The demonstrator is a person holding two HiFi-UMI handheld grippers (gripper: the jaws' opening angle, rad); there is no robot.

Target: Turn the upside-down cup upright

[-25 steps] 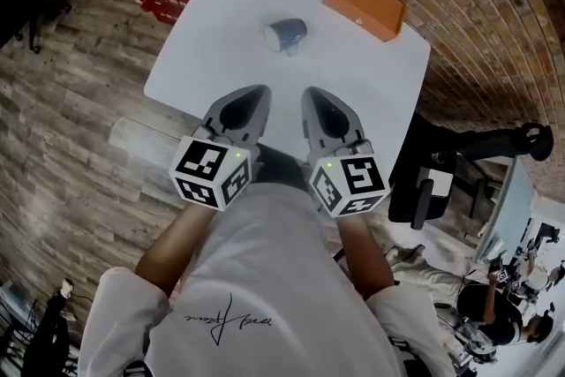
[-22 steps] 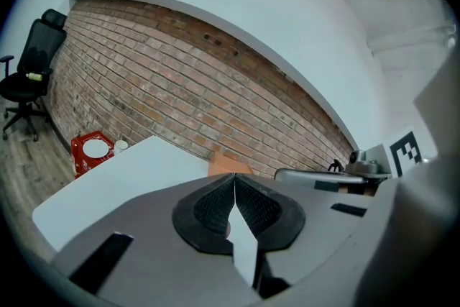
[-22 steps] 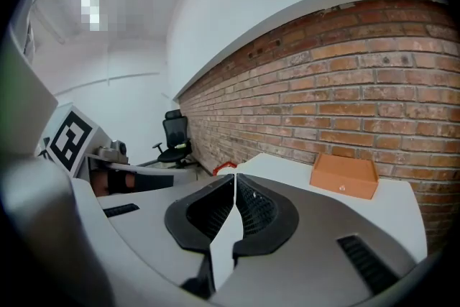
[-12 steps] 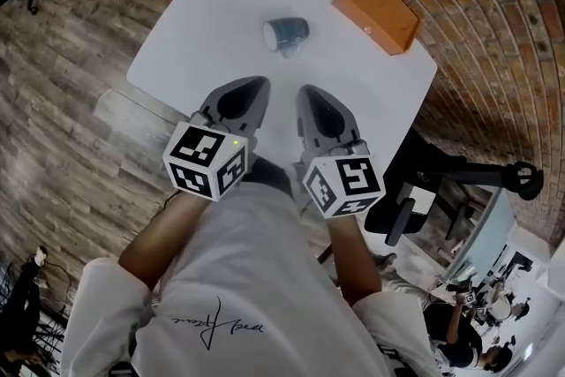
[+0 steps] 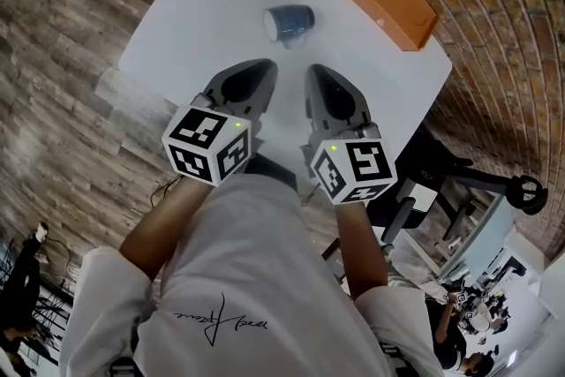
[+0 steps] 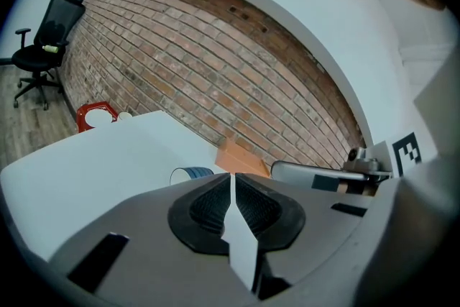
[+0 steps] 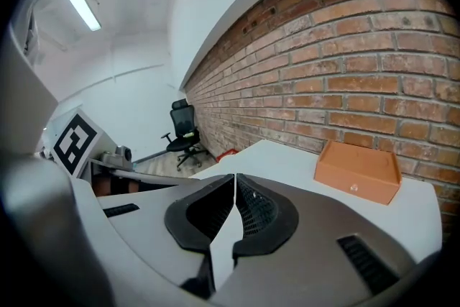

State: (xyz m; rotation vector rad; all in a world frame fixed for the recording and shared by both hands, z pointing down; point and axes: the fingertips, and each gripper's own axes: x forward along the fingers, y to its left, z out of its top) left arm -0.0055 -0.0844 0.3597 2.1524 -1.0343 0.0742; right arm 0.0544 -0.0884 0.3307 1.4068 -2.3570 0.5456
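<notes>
Both grippers closed and empty, short of the cup

The left gripper's [image 6: 231,187] jaws are pressed together with only a thin slit between them and nothing held; the right gripper's [image 7: 234,190] jaws are shut the same way on nothing. In the head view the left gripper [image 5: 250,86] and right gripper [image 5: 325,89] hover side by side over the near part of the white table [image 5: 199,40], touching nothing. The blue-grey cup [image 5: 289,20] lies on its side beyond them, well apart from both. An orange box [image 5: 393,3] sits at the table's far right.
</notes>
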